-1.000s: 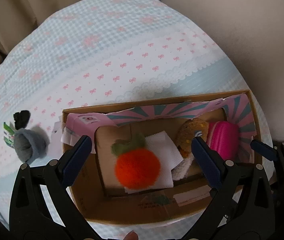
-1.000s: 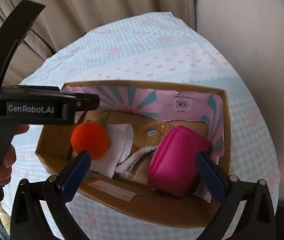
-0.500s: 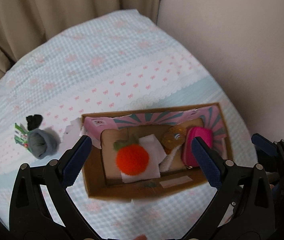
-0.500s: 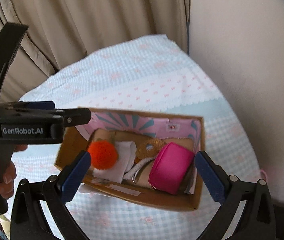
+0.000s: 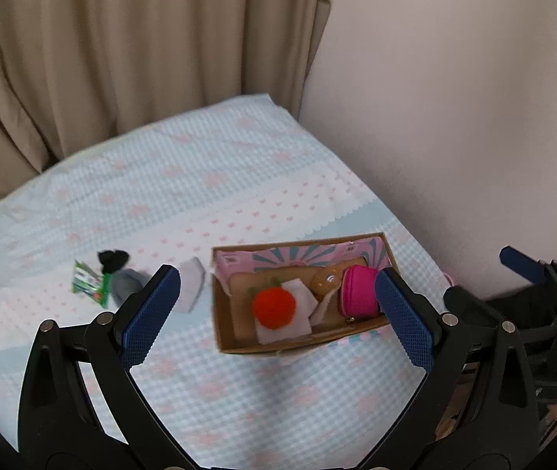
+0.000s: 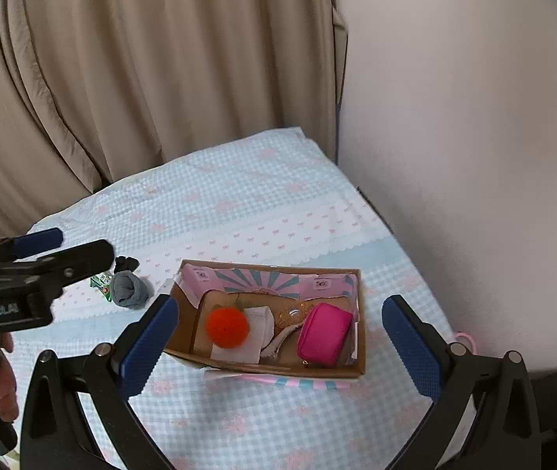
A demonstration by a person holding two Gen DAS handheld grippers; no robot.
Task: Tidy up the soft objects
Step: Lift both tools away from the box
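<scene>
both grippers have pulled back high above the cardboard box [image 6: 360, 327], now small below. left gripper [image 5: 276, 313] and right gripper [image 6: 280, 342] gape wide, empty. orange plush fruit [image 6: 226, 327] and pink pouch [image 6: 324, 333] lie inside; grey sock [image 6: 129, 293] sits on the bedspread [image 6: 239, 203] beside it.

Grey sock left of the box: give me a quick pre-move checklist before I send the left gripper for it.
1. Left gripper open and holding nothing: ok.
2. Right gripper open, holding nothing: ok.
3. Grey sock out on the bedspread, nothing on top of it: ok.
4. Black item and green packet lie right against the sock, could get pinched too: not ok.
5. Cardboard box has bare floor at its left end: ok.
6. Sock rolled tight enough to lift whole: cannot tell.
</scene>
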